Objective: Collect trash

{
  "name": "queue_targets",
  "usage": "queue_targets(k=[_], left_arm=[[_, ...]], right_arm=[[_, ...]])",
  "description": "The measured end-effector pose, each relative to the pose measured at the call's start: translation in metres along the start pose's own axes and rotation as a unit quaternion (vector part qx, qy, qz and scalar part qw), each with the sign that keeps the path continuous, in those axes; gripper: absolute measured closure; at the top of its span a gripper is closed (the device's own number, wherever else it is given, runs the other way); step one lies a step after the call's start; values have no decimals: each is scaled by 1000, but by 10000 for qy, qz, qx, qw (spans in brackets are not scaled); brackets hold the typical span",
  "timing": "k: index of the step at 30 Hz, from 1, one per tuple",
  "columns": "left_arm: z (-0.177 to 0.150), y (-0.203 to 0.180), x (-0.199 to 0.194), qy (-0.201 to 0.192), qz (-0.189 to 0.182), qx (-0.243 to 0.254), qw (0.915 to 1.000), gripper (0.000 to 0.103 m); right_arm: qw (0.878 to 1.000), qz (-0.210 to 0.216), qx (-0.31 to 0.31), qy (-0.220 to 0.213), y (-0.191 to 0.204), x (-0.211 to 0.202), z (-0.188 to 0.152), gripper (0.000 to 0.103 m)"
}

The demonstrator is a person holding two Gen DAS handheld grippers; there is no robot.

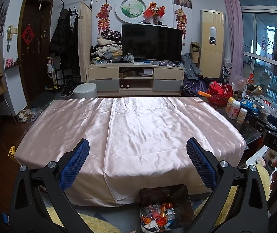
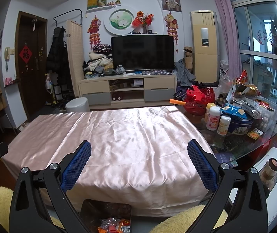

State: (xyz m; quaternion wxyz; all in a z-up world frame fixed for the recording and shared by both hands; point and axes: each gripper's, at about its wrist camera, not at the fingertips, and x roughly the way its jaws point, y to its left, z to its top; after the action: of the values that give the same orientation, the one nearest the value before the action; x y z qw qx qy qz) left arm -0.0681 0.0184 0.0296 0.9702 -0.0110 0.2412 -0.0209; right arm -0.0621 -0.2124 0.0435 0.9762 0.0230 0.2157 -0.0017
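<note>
Both your left tongs (image 1: 138,155) and right tongs (image 2: 139,155) hang spread and empty over the bare satin-covered tabletop (image 1: 138,128), while the trash (image 1: 158,216) sits in the bin (image 1: 185,198) below: light, crinkly wrappers, best pinched by an edge.

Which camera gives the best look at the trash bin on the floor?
The left wrist view: the trash bin shows its whole opening, with wrappers piled inside. In the right wrist view the trash bin is cut off by the bottom edge.
</note>
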Motion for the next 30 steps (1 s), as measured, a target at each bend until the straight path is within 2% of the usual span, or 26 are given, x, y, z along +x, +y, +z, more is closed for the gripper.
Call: queue_targets(k=[12,22,30], left_arm=[[2,-1,-1,-21,-28,21,10000,8],[6,1,3,-5,185,-90,9998,8],[4,1,0,-185,186,-9,9997,8]], right_arm=[[10000,-5,-5,-4,-1,0,0,3],[10000,41,-55,36,7,3,-1,3],[10000,41,-24,82,4,5,-2,3]])
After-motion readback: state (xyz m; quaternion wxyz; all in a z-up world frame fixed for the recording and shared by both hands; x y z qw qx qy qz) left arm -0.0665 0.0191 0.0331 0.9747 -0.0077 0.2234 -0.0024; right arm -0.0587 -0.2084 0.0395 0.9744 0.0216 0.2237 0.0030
